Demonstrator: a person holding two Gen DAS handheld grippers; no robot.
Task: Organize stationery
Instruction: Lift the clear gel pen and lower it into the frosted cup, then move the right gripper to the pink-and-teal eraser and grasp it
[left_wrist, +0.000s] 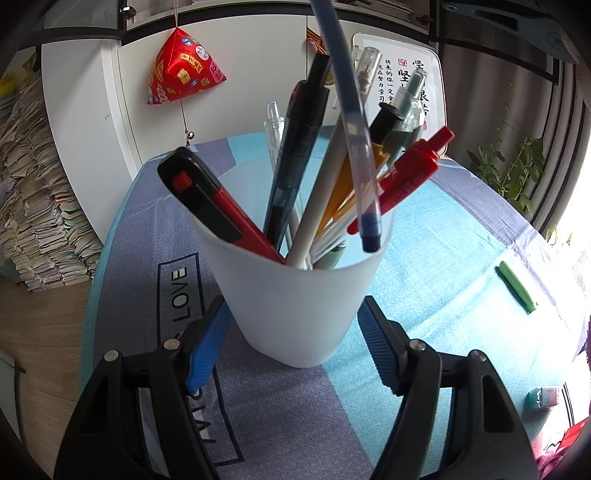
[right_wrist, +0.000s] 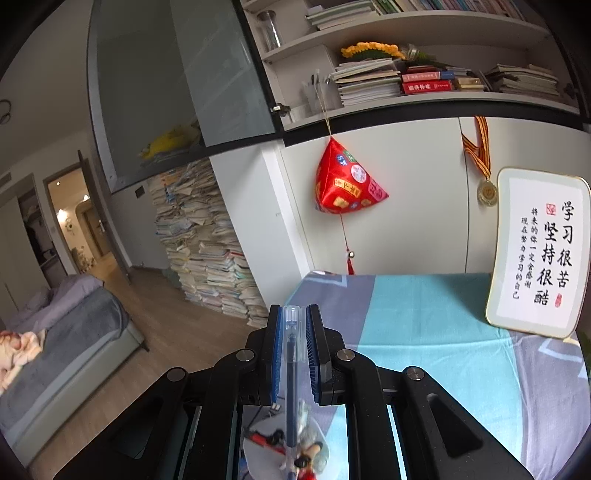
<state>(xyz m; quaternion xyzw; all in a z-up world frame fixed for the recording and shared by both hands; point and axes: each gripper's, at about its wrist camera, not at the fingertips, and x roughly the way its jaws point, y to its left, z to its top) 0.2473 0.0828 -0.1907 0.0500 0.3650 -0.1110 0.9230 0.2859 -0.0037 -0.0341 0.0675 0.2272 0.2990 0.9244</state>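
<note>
A frosted white cup stands on the table and holds several pens, a red pen and a red-and-black utility knife. My left gripper is shut on the cup's lower wall, one blue pad on each side. A clear blue pen hangs tip-down from above, its tip just inside the cup's rim. My right gripper is shut on that blue pen and holds it upright above the cup, which shows below between the fingers.
A green pen lies on the striped tablecloth to the right. An eraser lies near the right edge. A framed calligraphy sign stands at the table's back. A red ornament hangs on the cabinet. Stacked papers stand left of the table.
</note>
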